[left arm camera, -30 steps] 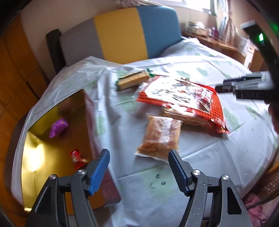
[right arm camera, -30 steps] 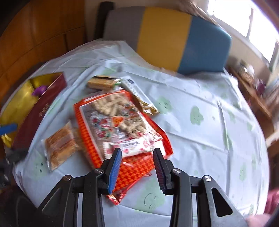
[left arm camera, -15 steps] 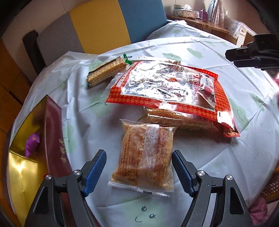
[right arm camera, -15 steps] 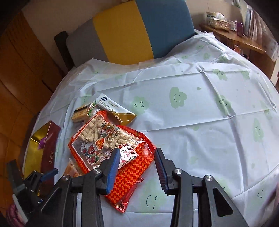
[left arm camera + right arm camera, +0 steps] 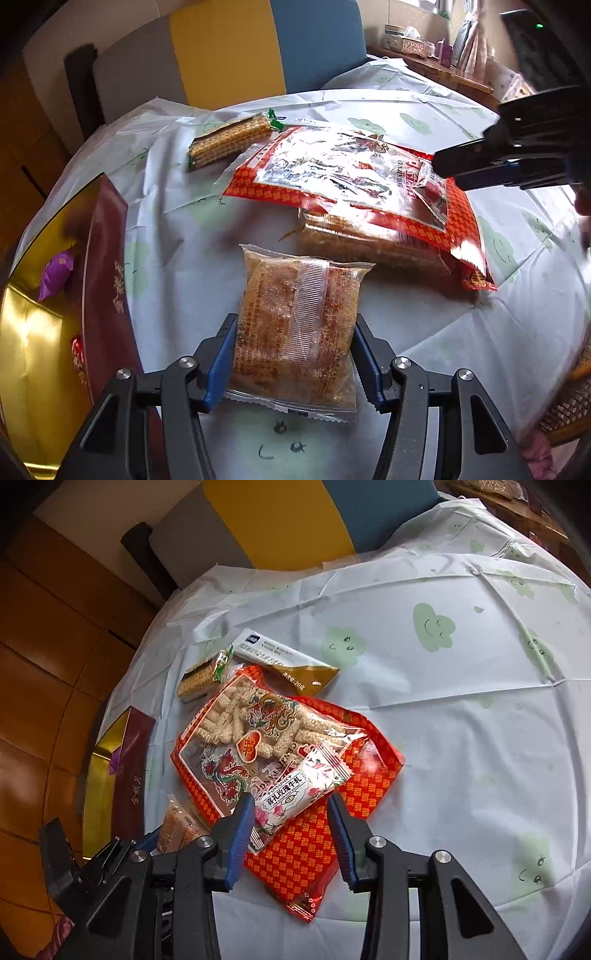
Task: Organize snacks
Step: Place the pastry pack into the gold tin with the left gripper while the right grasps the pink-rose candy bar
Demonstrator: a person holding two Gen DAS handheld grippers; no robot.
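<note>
The left gripper (image 5: 291, 354) has just been closing, w/ the brown snack pack (image 5: 295, 328) between its jaws; pads look to be right at the pack's sides, maybe just touching, not a firm pinch yet. That pack lies on the tablecloth (image 5: 461, 709), just beside the box (image 5: 105, 280) w/ the gold inside. The right gripper (image 5: 291, 834) has its jaws partway spread and empty, hovering over the small flowery packet (image 5: 299, 786) that sits on the big red bag (image 5: 291, 760).

Risks (my guess): the soft wrapper could crumple or slip out if squeezed only at the edges, and the contents may crush. Lifting the small packet could drag the slick red bag along.

Left view shows inside the box: a purple candy (image 5: 55, 273). Right view alone shows the white-and-gold packet (image 5: 284, 661) behind the red bag.
</note>
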